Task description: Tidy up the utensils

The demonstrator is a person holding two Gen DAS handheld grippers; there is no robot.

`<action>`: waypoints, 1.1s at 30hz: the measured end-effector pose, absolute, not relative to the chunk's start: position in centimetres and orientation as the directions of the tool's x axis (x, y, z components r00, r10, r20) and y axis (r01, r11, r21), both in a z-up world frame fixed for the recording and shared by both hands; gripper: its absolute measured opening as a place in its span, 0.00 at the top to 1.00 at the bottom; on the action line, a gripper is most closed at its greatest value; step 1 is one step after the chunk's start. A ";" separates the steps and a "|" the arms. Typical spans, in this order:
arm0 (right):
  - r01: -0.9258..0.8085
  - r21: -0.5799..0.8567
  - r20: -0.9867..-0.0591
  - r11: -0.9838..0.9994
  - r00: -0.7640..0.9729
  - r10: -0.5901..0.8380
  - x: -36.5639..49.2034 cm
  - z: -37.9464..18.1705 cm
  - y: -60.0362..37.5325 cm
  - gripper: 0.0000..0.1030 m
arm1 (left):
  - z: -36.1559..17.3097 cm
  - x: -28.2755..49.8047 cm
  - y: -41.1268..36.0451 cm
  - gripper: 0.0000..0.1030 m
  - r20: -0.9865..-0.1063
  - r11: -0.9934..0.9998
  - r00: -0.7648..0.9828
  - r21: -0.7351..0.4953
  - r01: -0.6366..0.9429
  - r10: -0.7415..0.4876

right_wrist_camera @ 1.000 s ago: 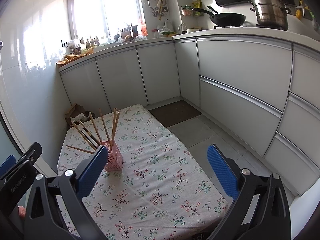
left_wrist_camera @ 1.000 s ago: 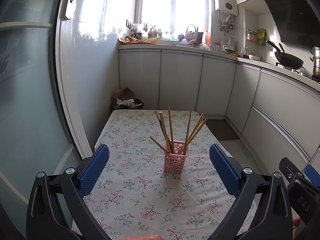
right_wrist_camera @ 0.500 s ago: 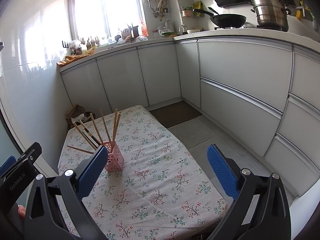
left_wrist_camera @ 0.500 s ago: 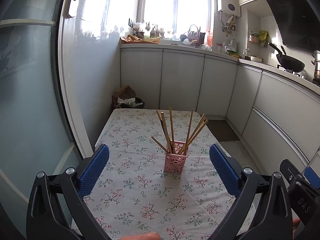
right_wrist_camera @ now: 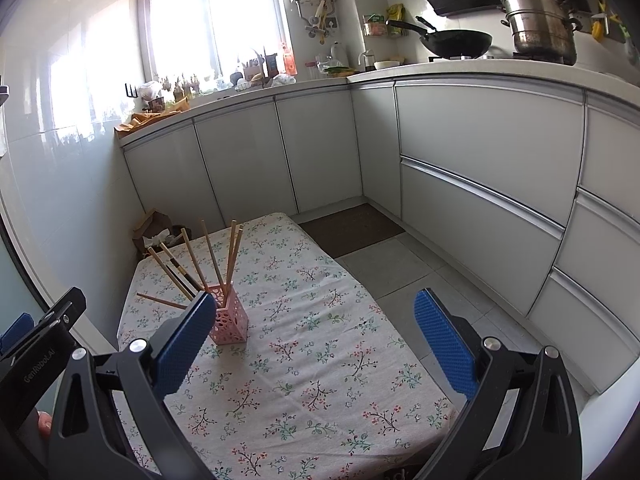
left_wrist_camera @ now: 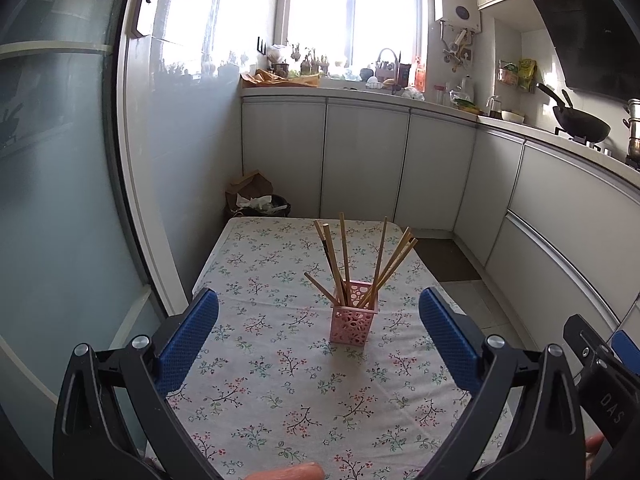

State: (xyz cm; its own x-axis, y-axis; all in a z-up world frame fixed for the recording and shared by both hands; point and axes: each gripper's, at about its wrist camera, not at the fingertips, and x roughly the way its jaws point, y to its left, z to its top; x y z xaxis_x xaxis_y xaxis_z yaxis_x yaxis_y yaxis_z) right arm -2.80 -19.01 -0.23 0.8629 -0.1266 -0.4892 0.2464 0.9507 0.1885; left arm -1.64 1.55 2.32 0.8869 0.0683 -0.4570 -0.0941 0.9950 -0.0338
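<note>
In my left wrist view the pink perforated holder (left_wrist_camera: 351, 323) stands upright at centre frame on the floral-cloth counter (left_wrist_camera: 280, 380), straight ahead of the left tongs (left_wrist_camera: 319, 344), whose blue pads are spread wide with nothing between them. The chopsticks (left_wrist_camera: 362, 264) fan upward out of the holder, long axes near vertical, leaning left and right. In my right wrist view the holder (right_wrist_camera: 229, 316) sits at lower left, just past the left pad of the right tongs (right_wrist_camera: 316, 344), also wide open and empty. I judge the left better lined up.
</note>
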 end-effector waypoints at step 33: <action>0.245 0.196 -0.503 0.950 0.856 -0.117 -2.7 -0.7 -19.4 0.06 | 2.4 -2.4 2.4 0.14 -0.404 0.988 0.906 -0.033 -0.152 0.126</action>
